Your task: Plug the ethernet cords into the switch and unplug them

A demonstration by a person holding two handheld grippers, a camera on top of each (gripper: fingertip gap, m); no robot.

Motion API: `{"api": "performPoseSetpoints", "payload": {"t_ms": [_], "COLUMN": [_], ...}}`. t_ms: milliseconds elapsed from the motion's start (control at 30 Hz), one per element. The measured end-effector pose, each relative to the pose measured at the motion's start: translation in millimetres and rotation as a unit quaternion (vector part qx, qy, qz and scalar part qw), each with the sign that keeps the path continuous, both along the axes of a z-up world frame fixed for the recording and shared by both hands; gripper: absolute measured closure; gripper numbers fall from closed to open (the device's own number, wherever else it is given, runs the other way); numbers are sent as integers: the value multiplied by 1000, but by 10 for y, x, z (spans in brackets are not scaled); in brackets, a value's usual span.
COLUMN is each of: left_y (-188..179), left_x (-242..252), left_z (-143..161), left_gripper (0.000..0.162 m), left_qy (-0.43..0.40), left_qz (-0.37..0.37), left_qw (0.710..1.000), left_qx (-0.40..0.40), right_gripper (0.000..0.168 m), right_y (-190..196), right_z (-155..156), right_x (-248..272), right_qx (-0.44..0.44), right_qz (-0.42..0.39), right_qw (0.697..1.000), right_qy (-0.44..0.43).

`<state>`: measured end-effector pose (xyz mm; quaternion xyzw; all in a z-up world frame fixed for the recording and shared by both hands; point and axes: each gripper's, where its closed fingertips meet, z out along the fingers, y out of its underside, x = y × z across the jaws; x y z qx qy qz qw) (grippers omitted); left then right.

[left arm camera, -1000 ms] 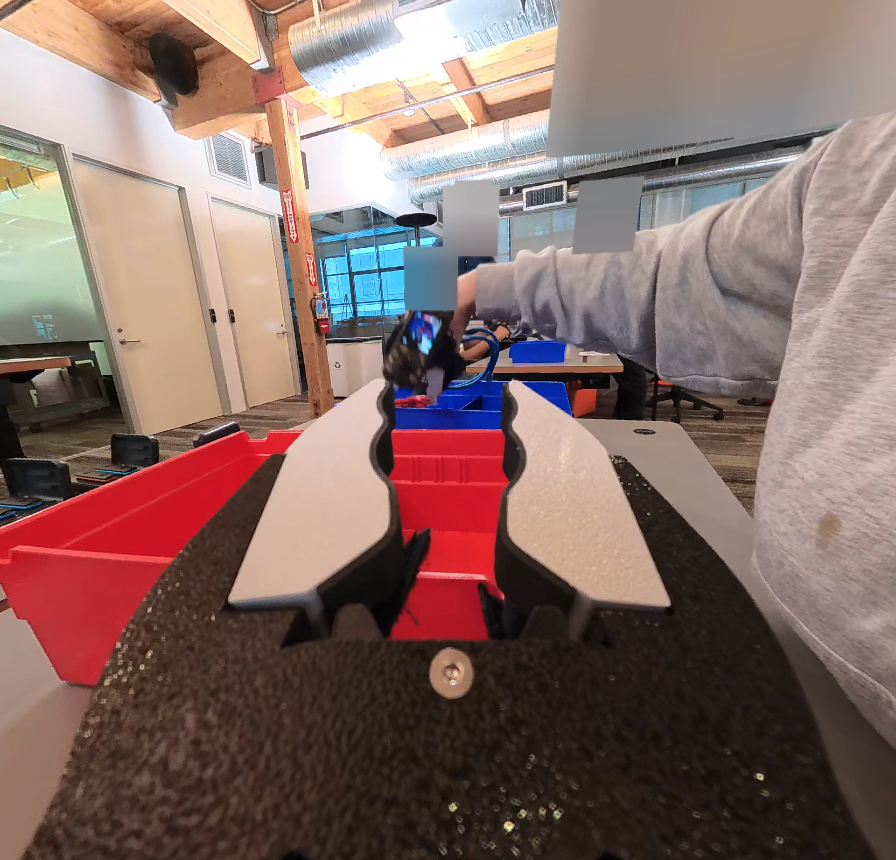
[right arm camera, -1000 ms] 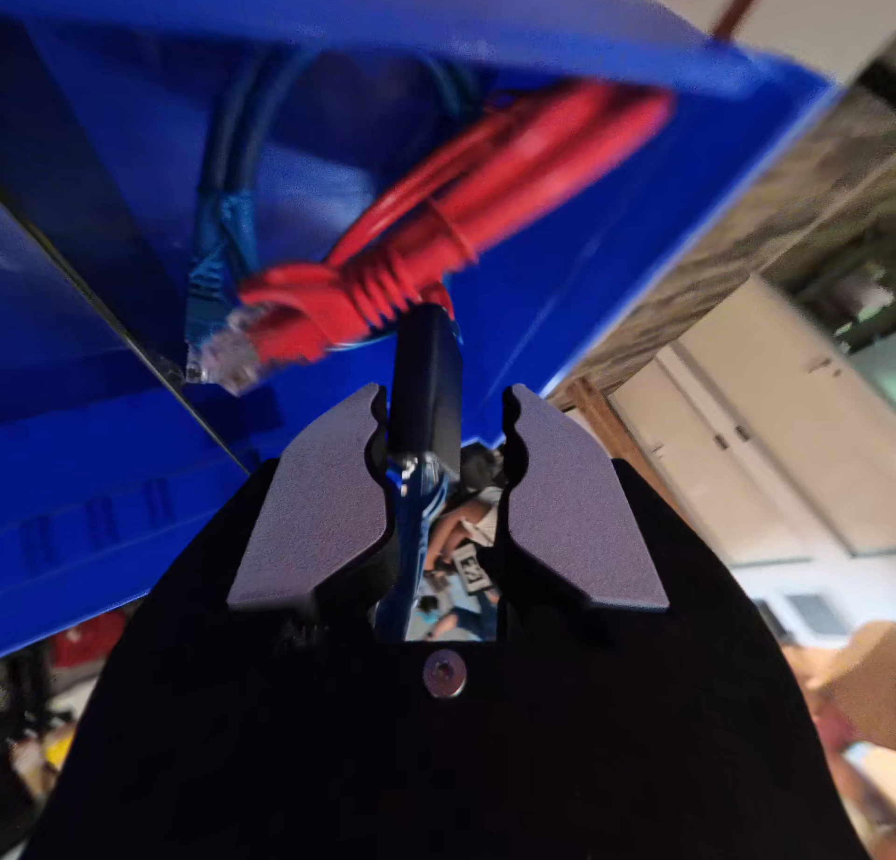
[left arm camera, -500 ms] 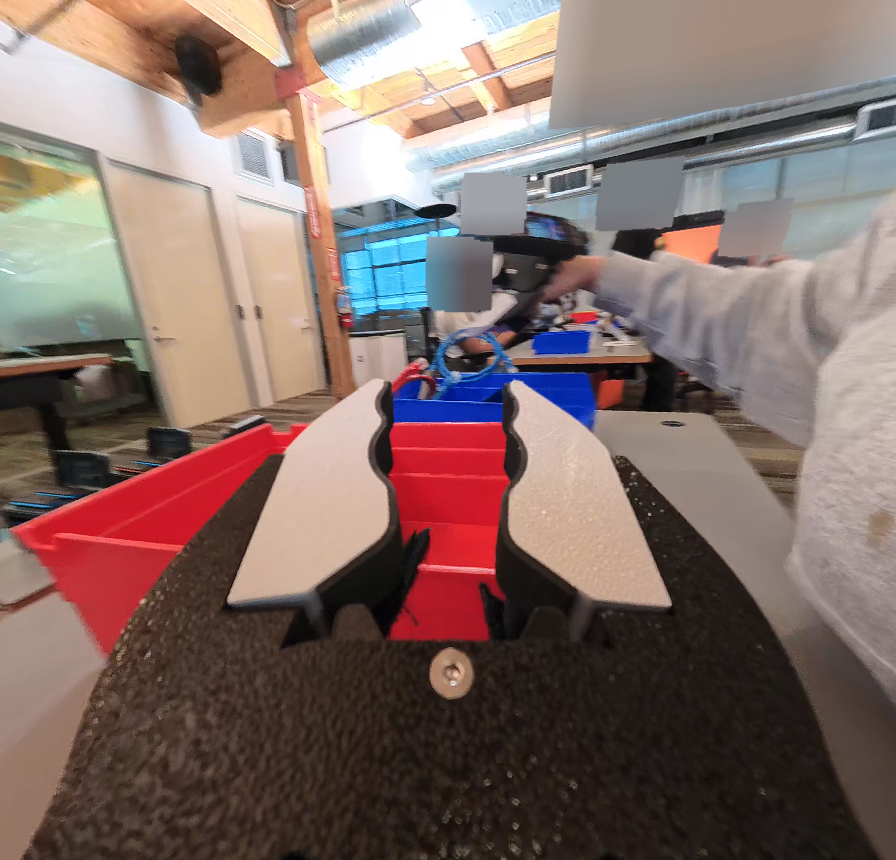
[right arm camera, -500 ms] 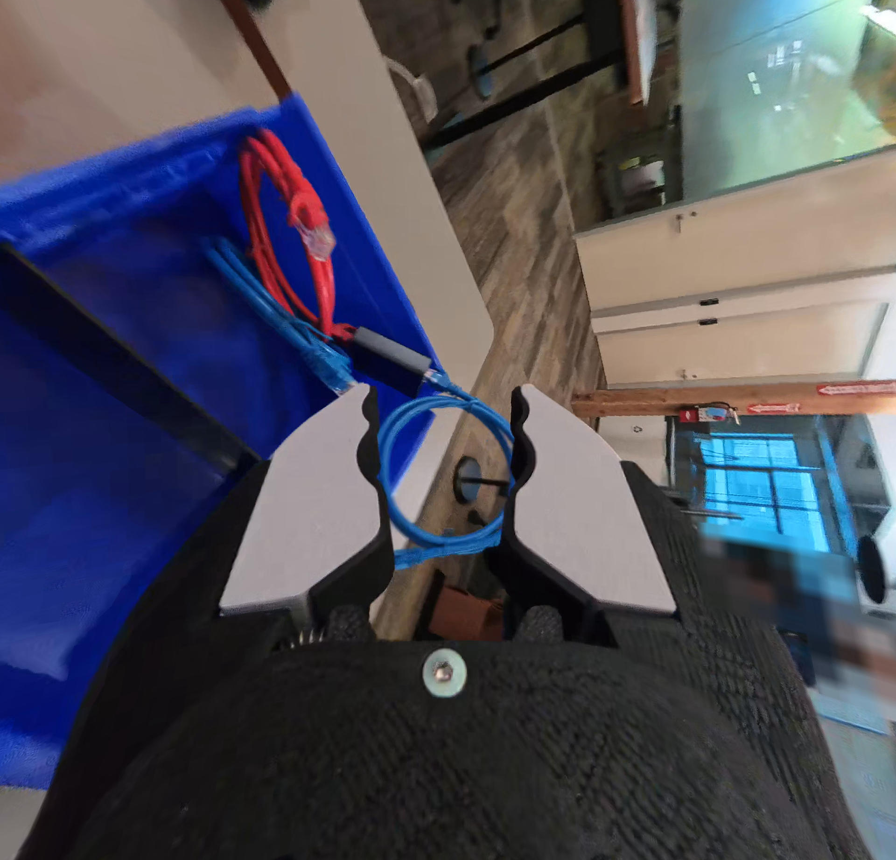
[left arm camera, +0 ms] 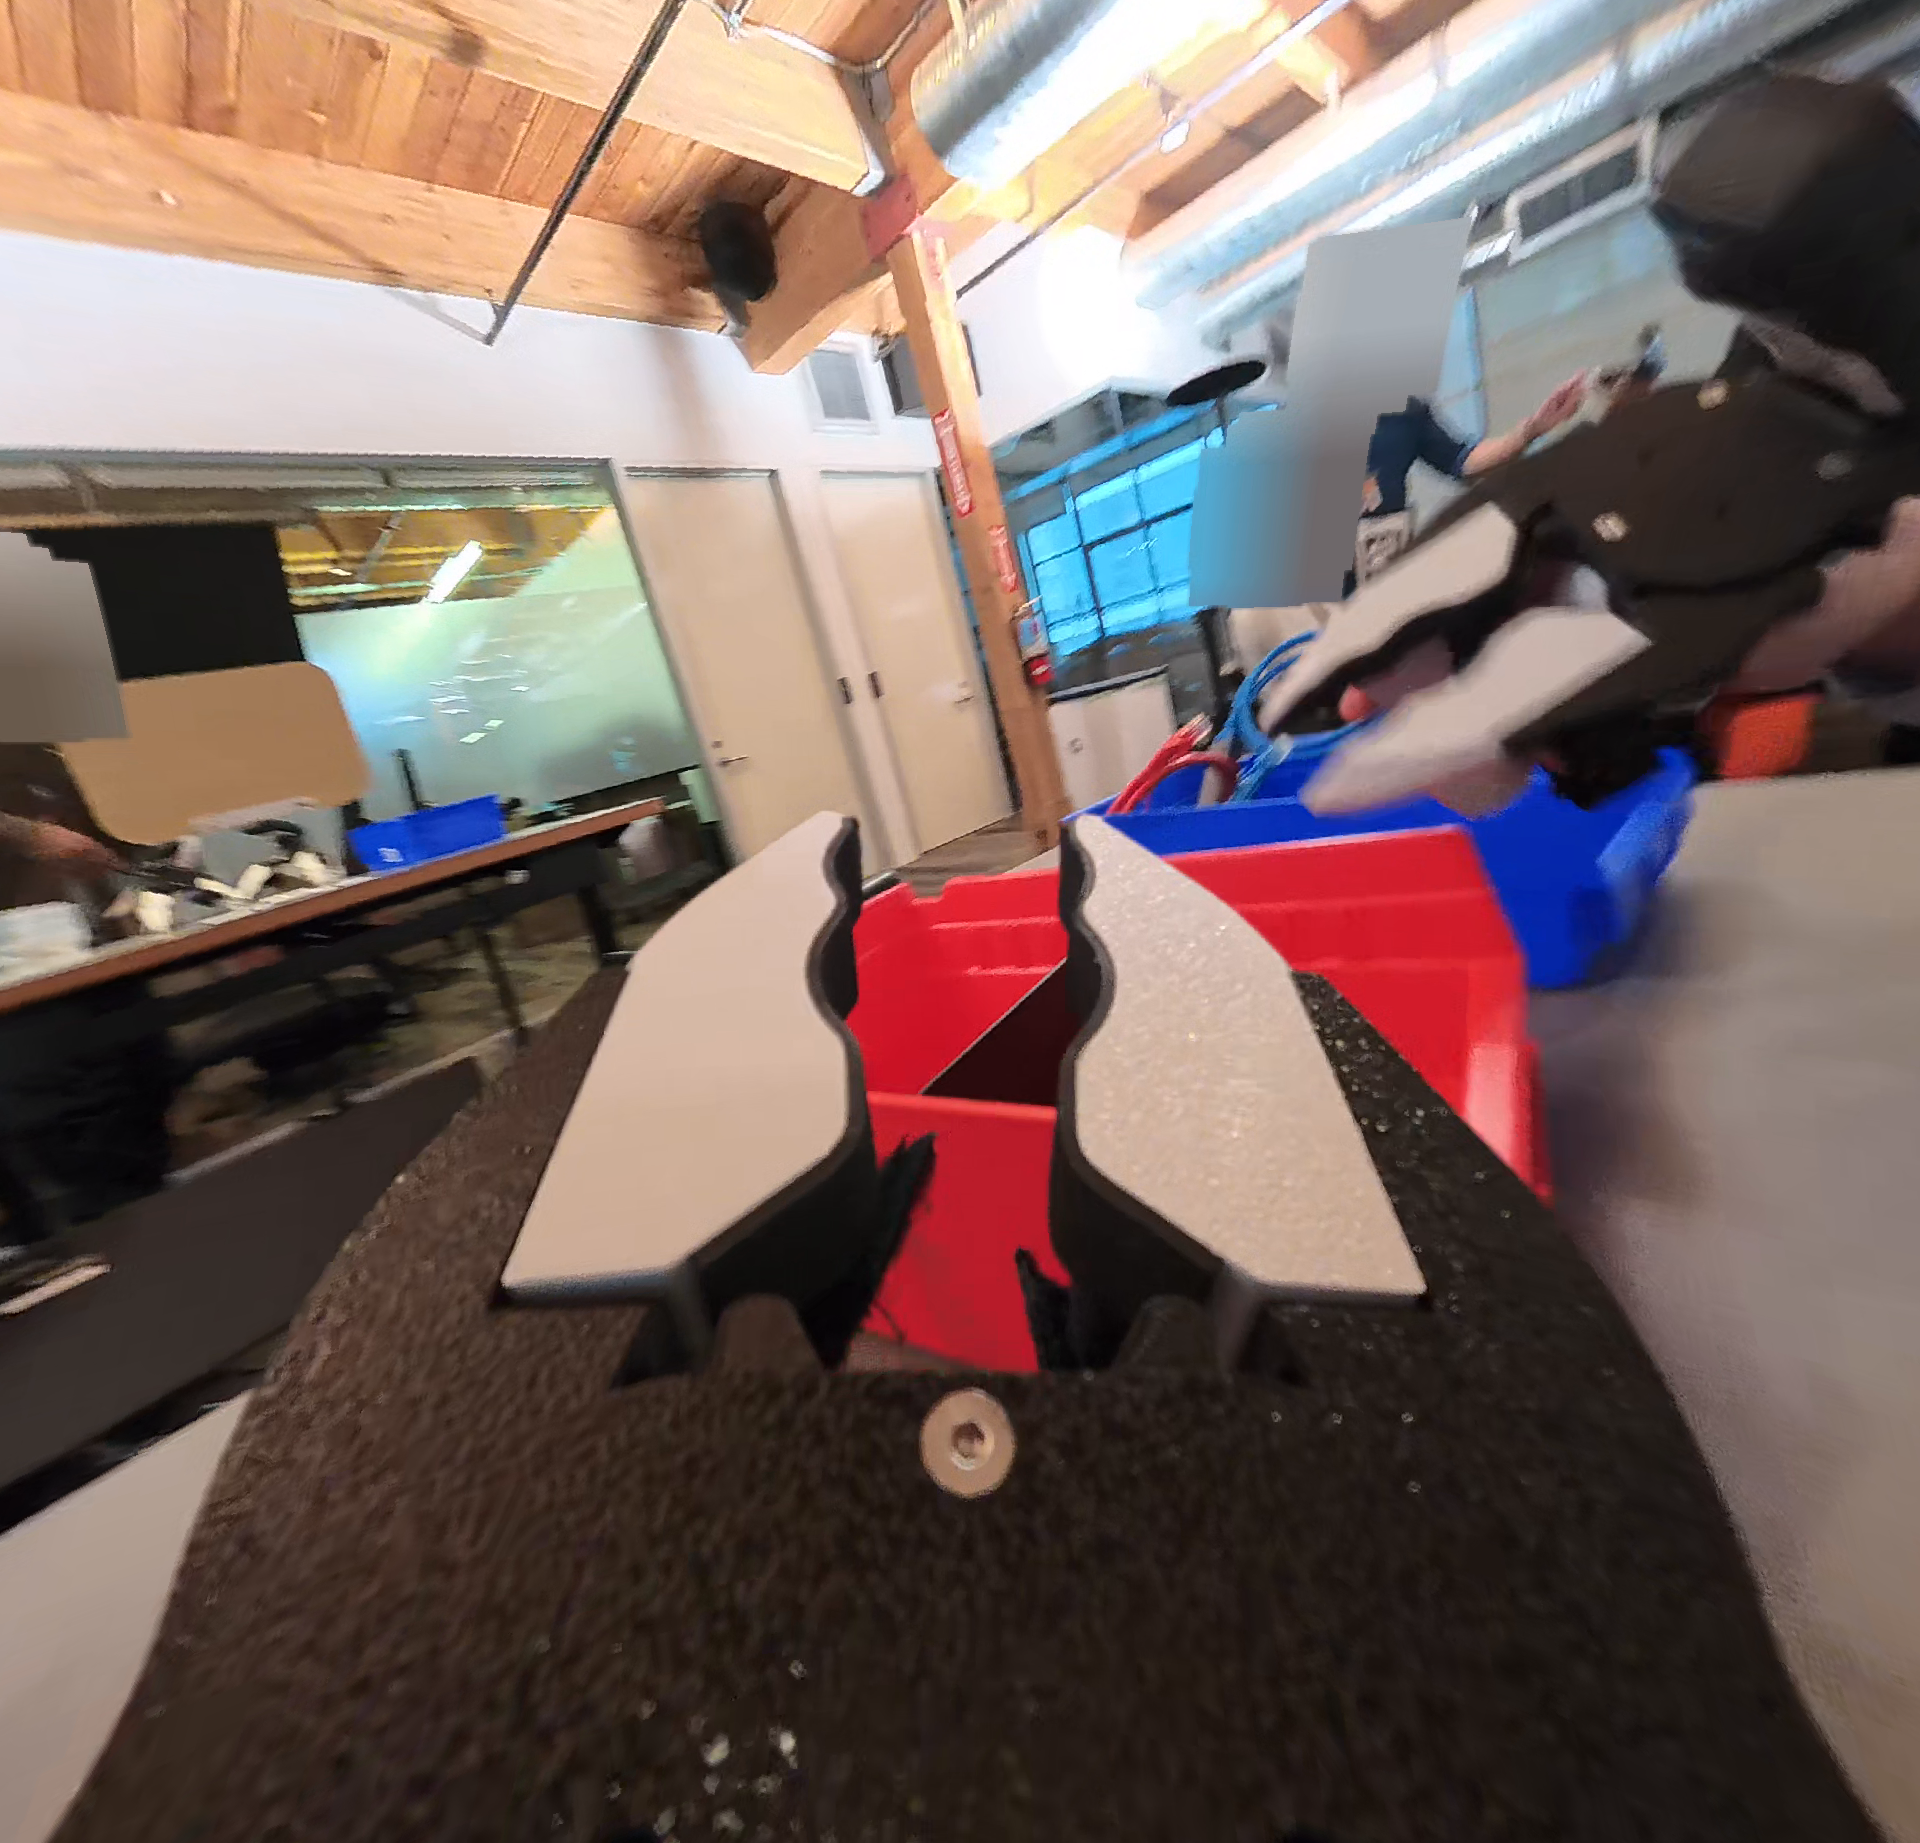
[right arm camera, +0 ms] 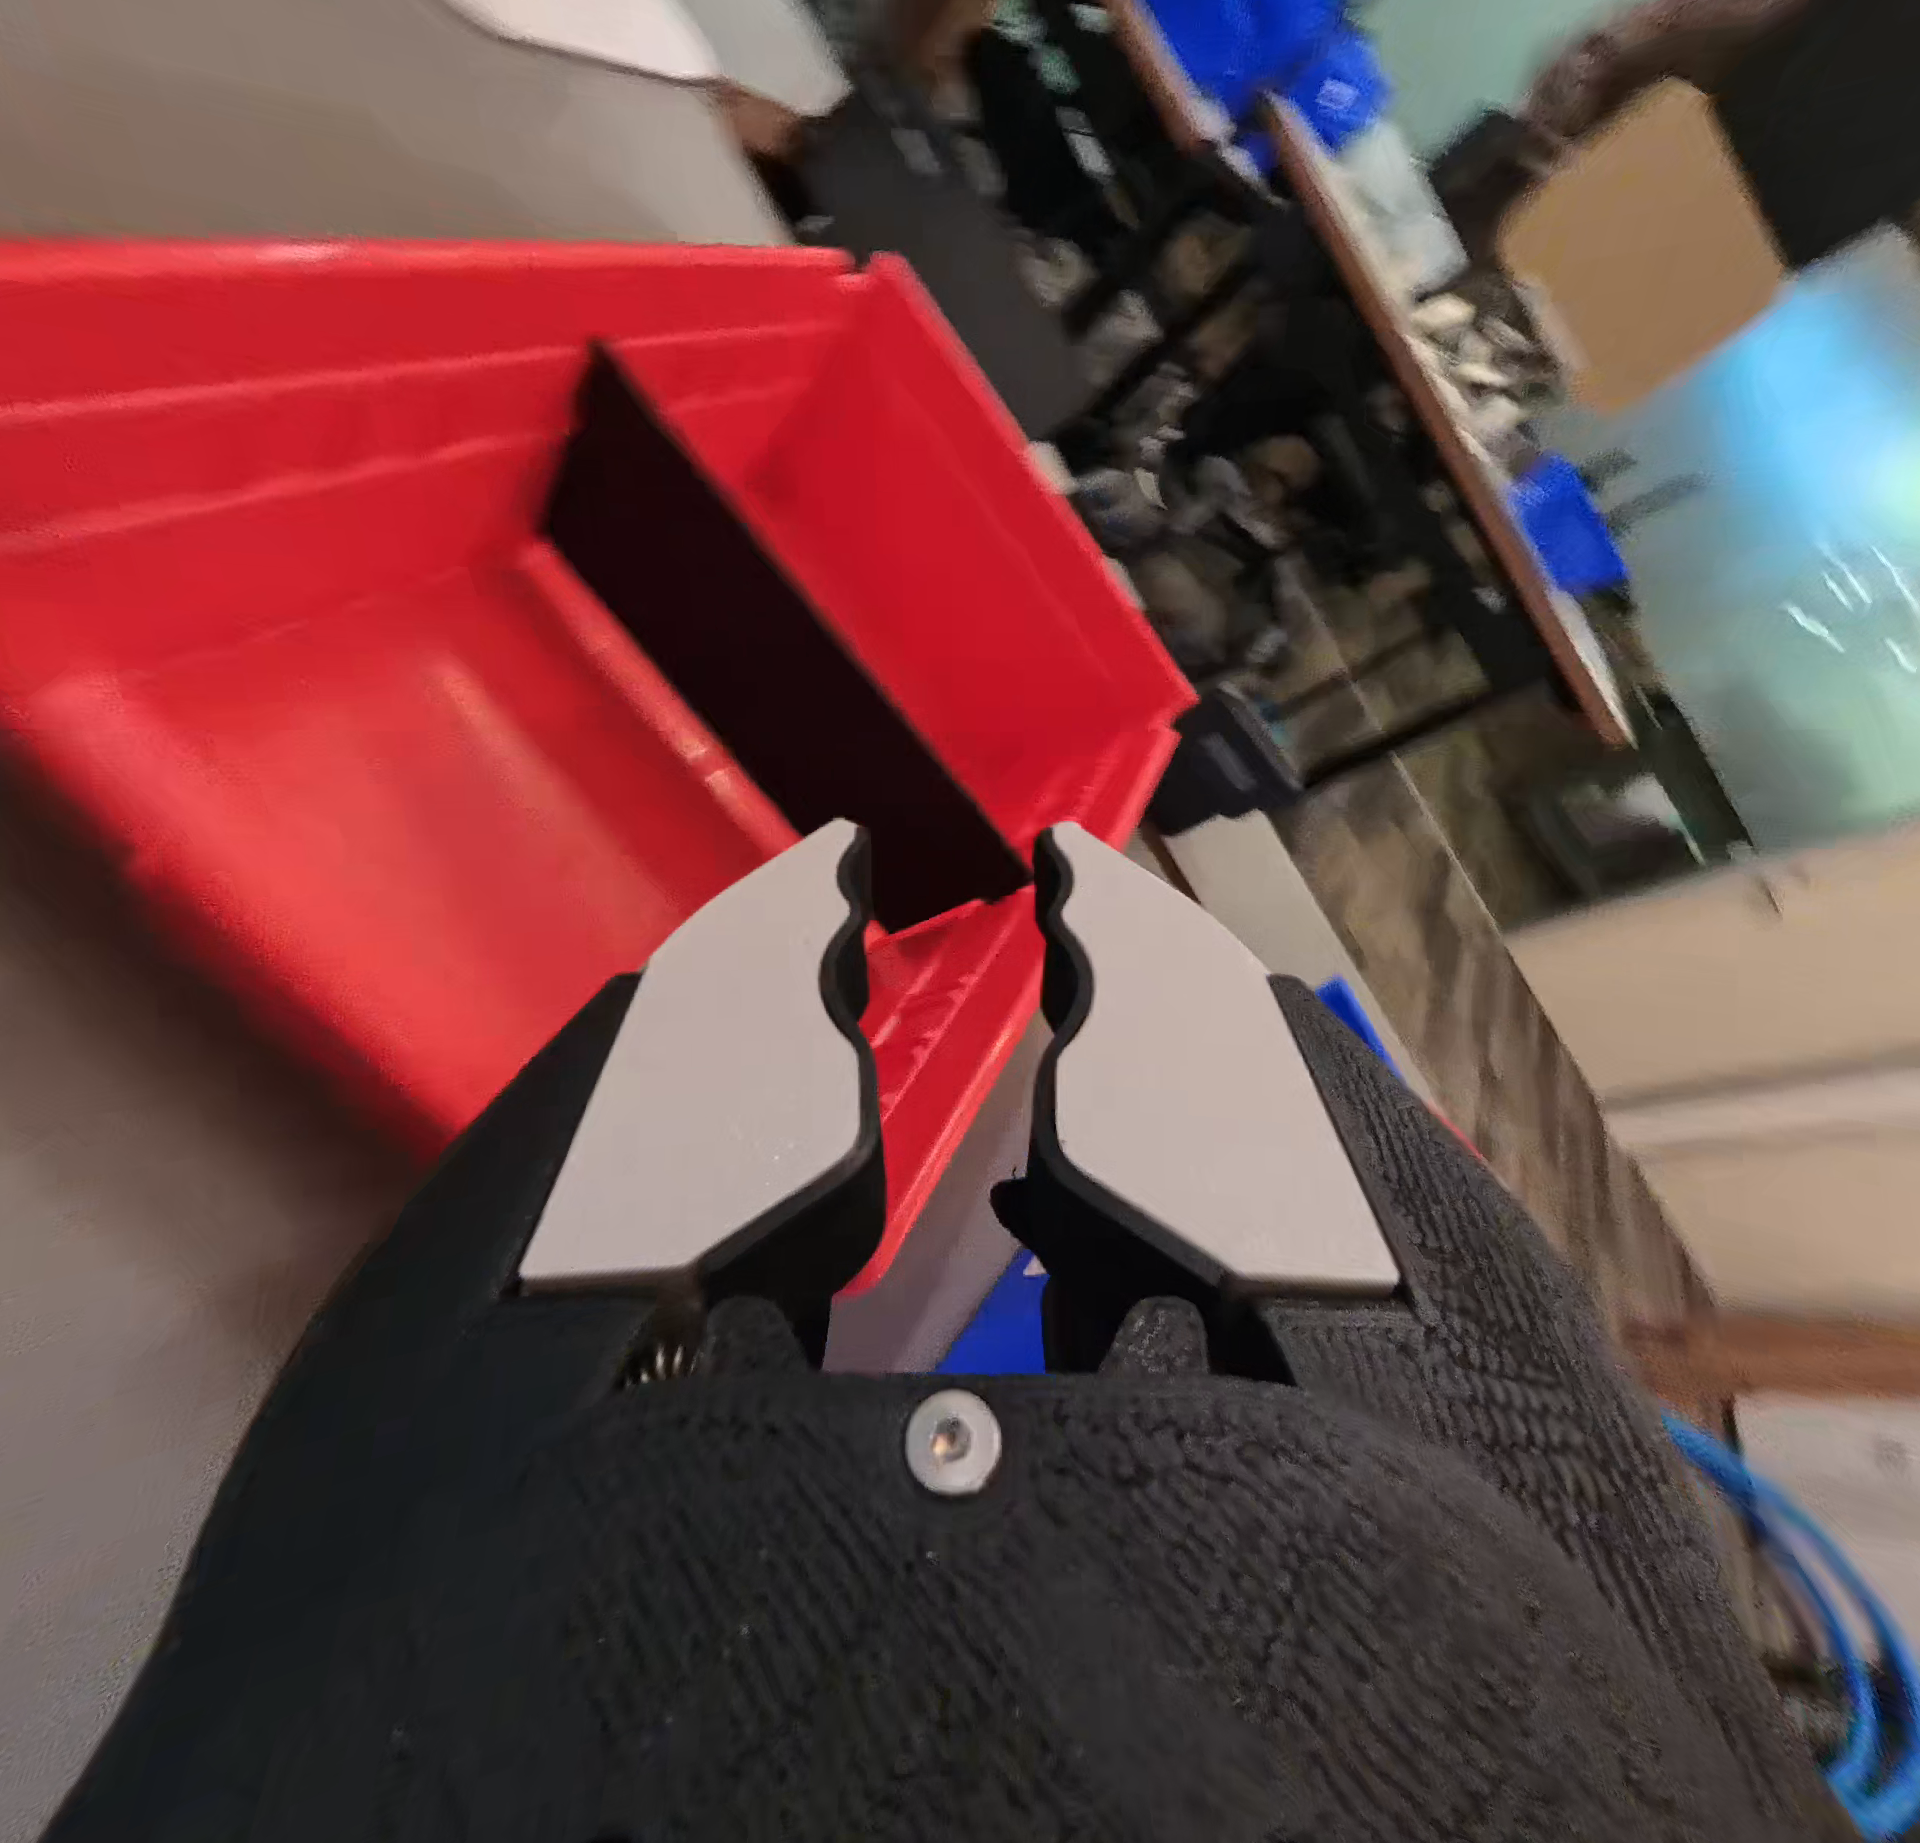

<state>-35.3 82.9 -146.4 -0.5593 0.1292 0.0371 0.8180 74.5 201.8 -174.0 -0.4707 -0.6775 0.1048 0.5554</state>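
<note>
My left gripper (left arm camera: 961,837) is open and empty, just short of the near wall of a red bin (left arm camera: 1351,920) that has a black divider (left arm camera: 997,1055). A blue bin (left arm camera: 1590,879) behind it holds a red cable (left arm camera: 1174,765) and a blue cable (left arm camera: 1257,692). My right gripper (left arm camera: 1304,754) hangs open above the blue bin's near side. In the right wrist view the right gripper (right arm camera: 951,843) is open and empty. It points at the end of the red bin (right arm camera: 312,650), close to the divider (right arm camera: 748,650). A blue cable (right arm camera: 1829,1637) shows at the lower right.
Both bins stand on a grey table (left arm camera: 1766,1066). A long table (left arm camera: 312,920) with a small blue bin (left arm camera: 426,843) stands off to the left across the floor. A wooden post (left arm camera: 977,567) and doors are farther back. People stand in the background. My right fingertips sit around 15 cm from my left ones.
My right gripper let go of the blue cable, left the blue bin and swung toward the red bin. My left gripper shifted, so the red bin now sits more to the right.
</note>
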Motion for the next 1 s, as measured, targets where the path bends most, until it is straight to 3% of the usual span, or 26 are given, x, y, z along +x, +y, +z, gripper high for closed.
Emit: {"api": "performPoseSetpoints", "payload": {"t_ms": [33, 100, 200, 367, 467, 600, 767, 1000], "left_y": [-12, -41, -130, -145, -68, 12, 26, -544], "left_x": [-27, -119, -321, -502, -638, -780, -968, -1636], "left_z": [-4, 13, 91, 35, -128, -355, -540, -360], "left_gripper": [127, 129, 139, 143, 145, 147, 147, 159], "left_qy": [12, 31, 36, -1, -37, -83, -62, -15], "left_qz": [13, 49, 116, 134, 147, 155, 209, 377], "left_qw": [1000, 998, 992, 991, 988, 980, 963, 904], "left_qx": [2, 11, 39, 28, -24, -90, -161, -202], "right_gripper": [141, 141, 135, 127, 137, 150, 154, 148], "right_y": [119, 311, 487, 579, 514, 473, 385, 66], "right_z": [53, 18, -327, -642, -765, -842, -802, -784], "right_x": [-43, -79, -18, 234, 284, 297, 238, -61], "right_qx": [-19, -91, -213, -224, -260, -240, -262, -264], "right_qz": [-43, -98, -172, -235, -236, -231, -222, -190], "right_qw": [998, 990, 962, 944, 933, 937, 936, 945], "right_qy": [29, 52, -3, -62, -77, -103, -75, -39]}}
